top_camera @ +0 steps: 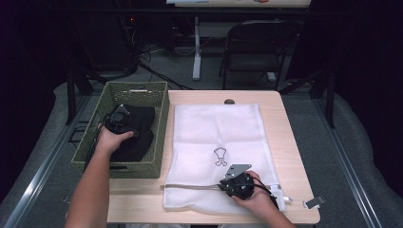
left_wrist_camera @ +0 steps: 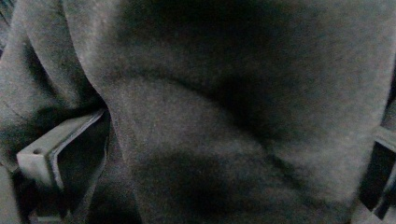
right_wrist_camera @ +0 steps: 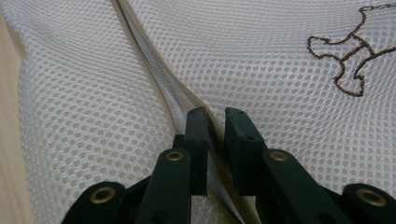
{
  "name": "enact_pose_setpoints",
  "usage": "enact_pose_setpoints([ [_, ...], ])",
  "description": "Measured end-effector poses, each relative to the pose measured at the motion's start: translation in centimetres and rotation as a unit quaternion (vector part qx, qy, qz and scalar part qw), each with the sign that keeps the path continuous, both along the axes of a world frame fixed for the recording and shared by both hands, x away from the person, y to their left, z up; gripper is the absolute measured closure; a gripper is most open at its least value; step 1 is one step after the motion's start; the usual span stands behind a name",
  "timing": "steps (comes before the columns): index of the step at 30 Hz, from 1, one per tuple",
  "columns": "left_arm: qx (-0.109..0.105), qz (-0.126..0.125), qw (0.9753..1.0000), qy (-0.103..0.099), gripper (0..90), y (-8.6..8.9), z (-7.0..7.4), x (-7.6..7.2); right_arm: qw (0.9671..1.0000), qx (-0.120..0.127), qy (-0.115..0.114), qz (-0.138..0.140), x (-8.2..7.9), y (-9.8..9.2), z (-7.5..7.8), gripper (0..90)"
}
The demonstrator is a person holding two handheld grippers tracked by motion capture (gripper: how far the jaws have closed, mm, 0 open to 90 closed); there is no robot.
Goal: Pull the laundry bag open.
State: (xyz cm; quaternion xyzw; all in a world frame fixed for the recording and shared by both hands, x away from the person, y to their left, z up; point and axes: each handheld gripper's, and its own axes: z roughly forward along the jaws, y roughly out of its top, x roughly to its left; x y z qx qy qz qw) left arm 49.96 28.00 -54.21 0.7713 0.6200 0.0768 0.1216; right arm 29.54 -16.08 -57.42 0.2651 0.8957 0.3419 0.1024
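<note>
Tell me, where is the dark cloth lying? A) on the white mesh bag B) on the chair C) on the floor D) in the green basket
D: the dark cloth lies inside the green basket, where the left gripper reaches into it.

A light wooden table (top_camera: 285, 142) stands on grey carpet (top_camera: 361, 156). Beyond its far edge a dark folding chair (top_camera: 254, 47) sits beside the white leg (top_camera: 196, 47) of another desk, with black cables (top_camera: 152, 57) trailing across the floor nearby. Black curtains (top_camera: 28, 42) close off both sides, leaving the room dim. A metal rail (top_camera: 351, 166) runs along the floor at the right.
</note>
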Motion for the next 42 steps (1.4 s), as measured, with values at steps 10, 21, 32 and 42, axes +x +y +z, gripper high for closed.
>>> enact_pose_setpoints([
  [10, -0.009, 0.001, 0.9999, 0.006, 0.3, 0.1, -0.4, 0.0, 1.0, 0.0, 0.001, 0.0, 0.0, 0.0, 0.0, 79.1],
  [21, -0.004, 0.003, 1.0, 0.009, 0.2, 0.0, -0.8, 0.1, 1.0, 0.002, 0.003, -0.001, 0.0, 0.0, 0.0, 78.5],
  [32, 0.001, 0.006, 0.9999, 0.01, 0.1, -0.2, -1.0, 0.1, 1.0, 0.001, 0.003, -0.001, 0.0, 0.0, 0.0, 78.1],
  [42, -0.006, -0.003, 1.0, 0.007, 13.5, -0.4, -0.6, 0.0, 1.0, 0.001, 0.004, -0.002, 0.0, 0.0, 0.0, 78.1],
])
